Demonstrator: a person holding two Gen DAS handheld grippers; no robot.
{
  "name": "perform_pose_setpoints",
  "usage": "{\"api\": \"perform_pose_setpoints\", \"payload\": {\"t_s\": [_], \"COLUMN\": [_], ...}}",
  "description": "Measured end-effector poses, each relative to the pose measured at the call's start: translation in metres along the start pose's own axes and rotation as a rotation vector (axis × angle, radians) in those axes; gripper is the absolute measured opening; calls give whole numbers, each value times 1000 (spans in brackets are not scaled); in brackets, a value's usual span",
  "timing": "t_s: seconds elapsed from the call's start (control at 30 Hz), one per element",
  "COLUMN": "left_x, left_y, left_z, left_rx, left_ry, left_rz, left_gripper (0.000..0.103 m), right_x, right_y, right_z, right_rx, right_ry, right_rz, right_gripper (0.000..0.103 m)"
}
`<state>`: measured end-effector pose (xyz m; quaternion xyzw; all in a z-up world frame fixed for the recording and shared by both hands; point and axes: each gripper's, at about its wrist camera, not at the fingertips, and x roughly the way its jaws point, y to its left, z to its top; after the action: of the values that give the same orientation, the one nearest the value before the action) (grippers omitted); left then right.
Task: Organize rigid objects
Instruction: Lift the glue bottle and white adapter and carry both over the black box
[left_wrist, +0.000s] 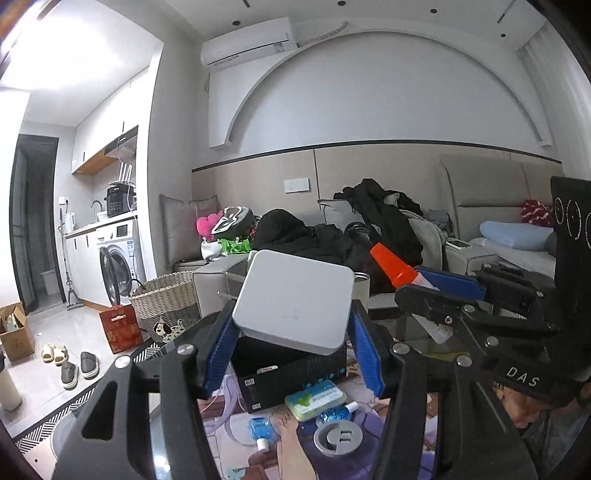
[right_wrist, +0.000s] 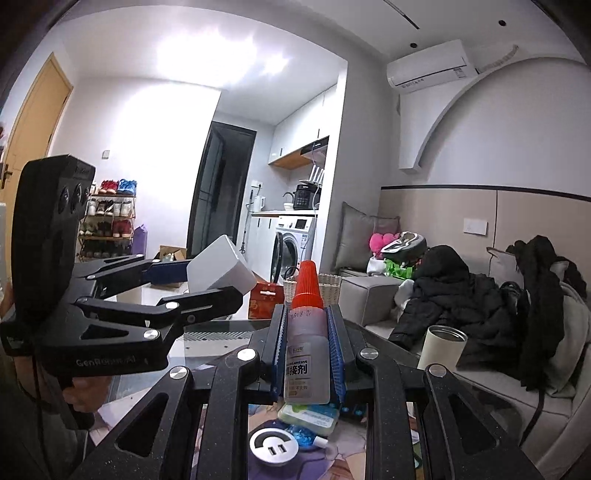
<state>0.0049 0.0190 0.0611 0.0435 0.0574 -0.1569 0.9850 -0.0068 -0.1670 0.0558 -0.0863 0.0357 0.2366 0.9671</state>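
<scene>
My left gripper (left_wrist: 291, 314) is shut on a white square box with rounded corners (left_wrist: 295, 299), held tilted in the air between the blue pads (left_wrist: 218, 350). Beneath it on the table lies an open black box (left_wrist: 291, 373). My right gripper (right_wrist: 306, 314) is shut on an upright adhesive bottle with an orange-red cap (right_wrist: 306, 332). In the left wrist view the right gripper (left_wrist: 443, 284) shows at the right with the bottle's orange-red cap (left_wrist: 391, 266) sticking out. In the right wrist view the left gripper (right_wrist: 207, 284) carries the white box (right_wrist: 221, 269) at the left.
On the printed table mat lie a green tin (left_wrist: 316, 400), two small blue bottles (left_wrist: 260, 430), (left_wrist: 338, 411) and a round grey USB socket (left_wrist: 334, 437). A beige tumbler (right_wrist: 441, 347) stands at the table's far side. A woven basket (left_wrist: 166, 306), a red bag (left_wrist: 120, 328) and a clothes-covered sofa (right_wrist: 480, 295) lie beyond.
</scene>
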Motion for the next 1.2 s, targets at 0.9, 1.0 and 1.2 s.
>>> {"api": "perform_pose_setpoints", "payload": {"t_s": [0.9, 1.0, 1.2], "left_x": [113, 126, 166], "left_y": [46, 51, 61], "left_z": [37, 33, 19], "left_rx": [-107, -124, -181], "left_ry": [-25, 30, 225], "left_rz": [103, 105, 94], "left_gripper": [58, 58, 58], "right_x": [138, 154, 193], "right_y": [-42, -47, -63], "right_z": [55, 51, 35], "right_rx": [73, 87, 145], "right_ry": [-32, -2, 133], "right_rz": [-81, -79, -79], "right_gripper": [21, 21, 21]}}
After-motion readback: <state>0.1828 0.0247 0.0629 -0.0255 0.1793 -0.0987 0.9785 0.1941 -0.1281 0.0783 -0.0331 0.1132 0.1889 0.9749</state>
